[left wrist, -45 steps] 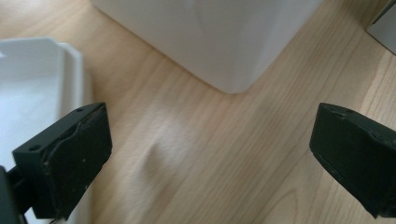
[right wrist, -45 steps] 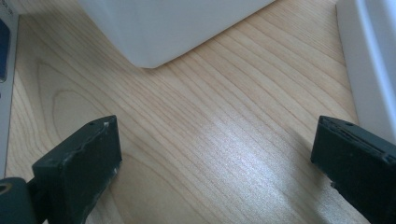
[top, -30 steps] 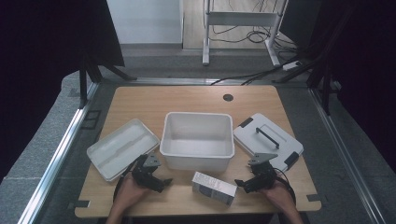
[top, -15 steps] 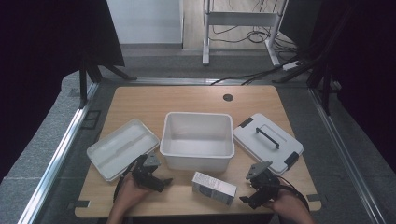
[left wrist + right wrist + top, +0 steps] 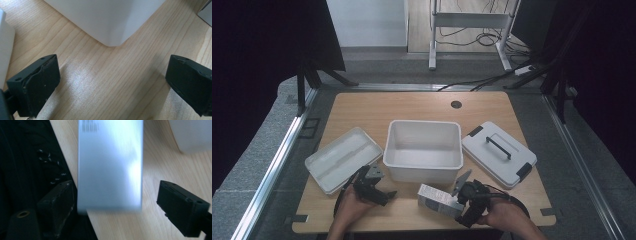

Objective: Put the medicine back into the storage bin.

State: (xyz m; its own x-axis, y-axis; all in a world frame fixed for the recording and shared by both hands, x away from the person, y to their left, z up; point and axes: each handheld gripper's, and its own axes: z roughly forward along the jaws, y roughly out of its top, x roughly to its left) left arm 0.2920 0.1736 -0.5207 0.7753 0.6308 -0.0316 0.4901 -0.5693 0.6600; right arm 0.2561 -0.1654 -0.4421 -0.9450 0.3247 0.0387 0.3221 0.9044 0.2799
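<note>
Right gripper [image 5: 460,197] jaws closing around box [image 5: 439,199], probably not gripping yet; left gripper [image 5: 382,192] open, empty; bin [image 5: 423,172] unfilled.

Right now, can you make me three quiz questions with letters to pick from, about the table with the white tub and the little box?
1. Where does the small silvery cardboard box lie?
A. inside the tub
B. on the wooden table, in front of the tub
C. on the lid

2. What colour is the handle on the flat white plastic lid?
A. black
B. red
C. yellow

3. What is in the open white plastic tub?
A. a bottle
B. the lid
C. nothing to be seen

Answers:
1 B: the high view shows the box on the wood near the table's front edge, next to the right gripper.
2 A: a dark bar runs across the lid's top.
3 C: the tub's bare white floor shows.
</note>
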